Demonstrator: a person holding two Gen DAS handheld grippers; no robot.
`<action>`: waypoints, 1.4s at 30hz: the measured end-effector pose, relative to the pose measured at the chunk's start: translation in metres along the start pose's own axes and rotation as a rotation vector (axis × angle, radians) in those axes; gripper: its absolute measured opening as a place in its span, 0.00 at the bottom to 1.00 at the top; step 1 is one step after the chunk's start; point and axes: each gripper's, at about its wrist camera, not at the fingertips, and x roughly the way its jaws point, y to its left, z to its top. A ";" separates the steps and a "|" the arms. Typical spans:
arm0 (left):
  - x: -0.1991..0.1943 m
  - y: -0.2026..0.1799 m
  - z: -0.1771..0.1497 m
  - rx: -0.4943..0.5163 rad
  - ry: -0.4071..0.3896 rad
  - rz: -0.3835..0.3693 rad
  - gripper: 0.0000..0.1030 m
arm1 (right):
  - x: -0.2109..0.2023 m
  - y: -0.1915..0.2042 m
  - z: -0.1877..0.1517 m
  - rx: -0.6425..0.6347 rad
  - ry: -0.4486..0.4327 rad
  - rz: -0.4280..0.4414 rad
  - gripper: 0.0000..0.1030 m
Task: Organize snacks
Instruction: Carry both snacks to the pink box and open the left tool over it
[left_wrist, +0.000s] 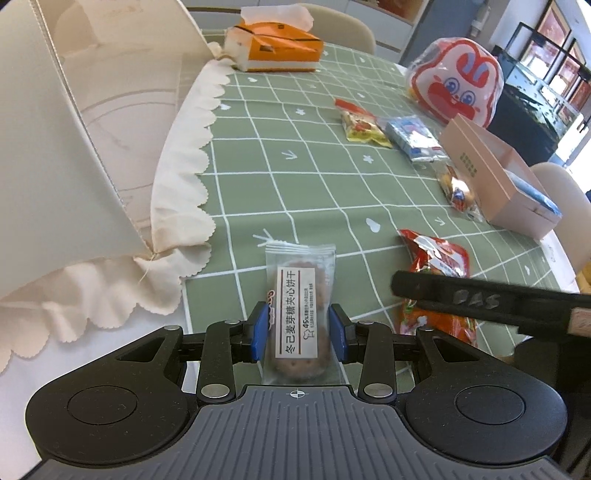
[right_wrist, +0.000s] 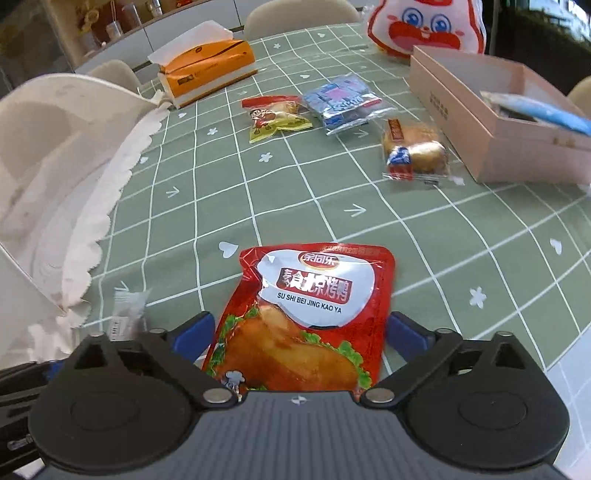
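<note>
Left gripper (left_wrist: 298, 332) jaws clamped on clear-wrapped biscuit pack (left_wrist: 297, 314), right gripper (right_wrist: 301, 332) jaws spread wide around red pouch (right_wrist: 306, 317) lying on green checked desk (right_wrist: 221, 184), pads not touching.

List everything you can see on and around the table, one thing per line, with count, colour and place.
Clear-wrapped sandwich biscuit pack: one, brown biscuits, between left pads.
Red foil roast-duck pouch: one, red, between open right jaws.
Yellow-red snack packet: one, mid-table.
Blue-white wrapped pack: one, beside the yellow packet.
Clear-wrapped bun: one, golden, beside the box.
Pink cardboard box: one, right, open.
Orange tissue box: one, far left.
Red-white rabbit bag: one, far right.
Green grid tablecloth: one.
Cream chairs: several, around the table.
Left gripper: one, black, blue pads.
Right gripper: one, black, blue pads.
</note>
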 end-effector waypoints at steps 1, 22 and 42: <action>0.000 0.000 0.000 0.000 -0.001 -0.001 0.39 | 0.002 0.005 0.000 -0.031 0.000 -0.023 1.00; -0.001 0.000 -0.003 0.014 -0.009 -0.001 0.39 | -0.006 0.003 -0.017 -0.219 -0.057 0.024 0.88; -0.002 -0.193 0.041 0.332 0.018 -0.241 0.38 | -0.143 -0.172 0.025 -0.101 -0.259 -0.080 0.62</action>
